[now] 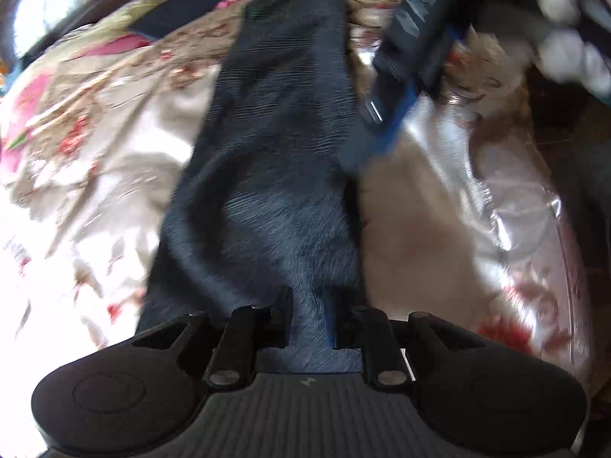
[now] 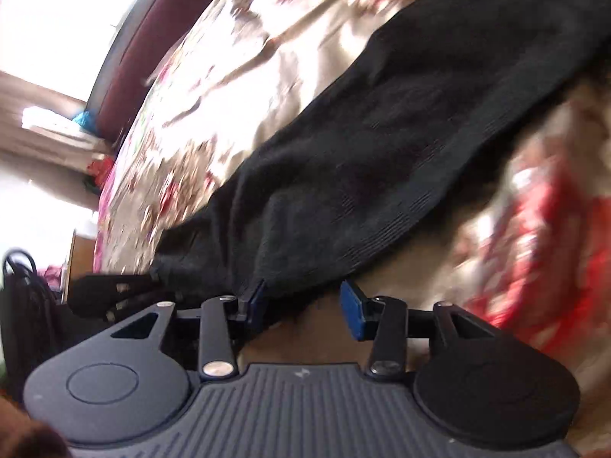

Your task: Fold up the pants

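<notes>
On the floral bedspread [image 1: 95,198] lay the dark pants [image 1: 275,122], soft, limp knit; left tongs [image 1: 308,316] pinched one end, right tongs [image 2: 303,307] stood spread beside an edge, best gripped at hems.

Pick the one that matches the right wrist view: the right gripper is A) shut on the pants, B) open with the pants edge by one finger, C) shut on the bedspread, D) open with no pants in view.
B: the right gripper stands open, bare floral bedspread showing between its blue pads, and the dark pants edge lies at one finger only.
</notes>
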The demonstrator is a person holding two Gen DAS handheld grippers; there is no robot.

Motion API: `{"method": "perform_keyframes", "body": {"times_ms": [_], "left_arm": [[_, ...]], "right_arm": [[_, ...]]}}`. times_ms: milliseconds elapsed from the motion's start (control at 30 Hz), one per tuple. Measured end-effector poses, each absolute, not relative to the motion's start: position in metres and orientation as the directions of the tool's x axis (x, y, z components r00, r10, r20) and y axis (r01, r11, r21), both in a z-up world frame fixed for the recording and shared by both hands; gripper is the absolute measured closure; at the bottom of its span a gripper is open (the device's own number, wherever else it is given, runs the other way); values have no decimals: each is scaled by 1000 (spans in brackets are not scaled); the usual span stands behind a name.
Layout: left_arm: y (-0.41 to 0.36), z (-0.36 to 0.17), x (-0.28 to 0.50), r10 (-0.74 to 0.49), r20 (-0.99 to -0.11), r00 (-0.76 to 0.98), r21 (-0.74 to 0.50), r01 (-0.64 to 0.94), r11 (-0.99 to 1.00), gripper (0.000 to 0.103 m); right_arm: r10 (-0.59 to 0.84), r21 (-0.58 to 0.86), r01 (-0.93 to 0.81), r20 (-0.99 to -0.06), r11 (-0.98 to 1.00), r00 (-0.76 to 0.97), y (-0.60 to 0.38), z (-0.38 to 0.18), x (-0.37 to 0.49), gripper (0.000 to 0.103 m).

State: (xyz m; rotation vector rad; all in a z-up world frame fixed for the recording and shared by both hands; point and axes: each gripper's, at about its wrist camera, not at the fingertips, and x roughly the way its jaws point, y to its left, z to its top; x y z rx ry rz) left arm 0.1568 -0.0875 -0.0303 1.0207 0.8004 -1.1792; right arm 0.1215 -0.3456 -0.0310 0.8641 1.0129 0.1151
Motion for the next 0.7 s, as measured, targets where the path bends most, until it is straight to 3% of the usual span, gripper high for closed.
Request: {"method": "perform_keyframes", "body": {"times_ms": [133, 267, 400, 467, 500, 600, 700], "left_arm": [[-110, -32, 151, -357, -909, 213, 221, 975, 20, 70], [-144, -17, 161, -409, -891, 195, 180, 981, 75, 67], [-192, -26, 169, -412, -884, 221, 217, 975, 57, 63], [-210, -28, 171, -421, -875, 240, 245, 969, 42, 63], [-218, -28, 171, -432, -866, 251, 260, 965, 38, 63], [-243, -31, 180, -454, -845, 284, 280, 957, 77, 63], [-262, -35, 188, -463, -836, 296, 263, 955, 135, 63]], "right_arm": [[179, 611, 486, -718, 625, 672, -431, -21, 101, 56], [-31, 615, 596, -683, 516, 730, -502, -32, 94, 54], [-30, 709, 582, -624, 398, 781, -548, -55, 104, 64], [-27, 710, 570, -616, 413, 787, -551, -55, 116, 93], [-24, 721, 555, -601, 415, 799, -555, -53, 118, 96], [-53, 728, 526, -564, 440, 824, -566, -47, 125, 96], [-88, 661, 557, -601, 502, 794, -570, -51, 134, 92]]}}
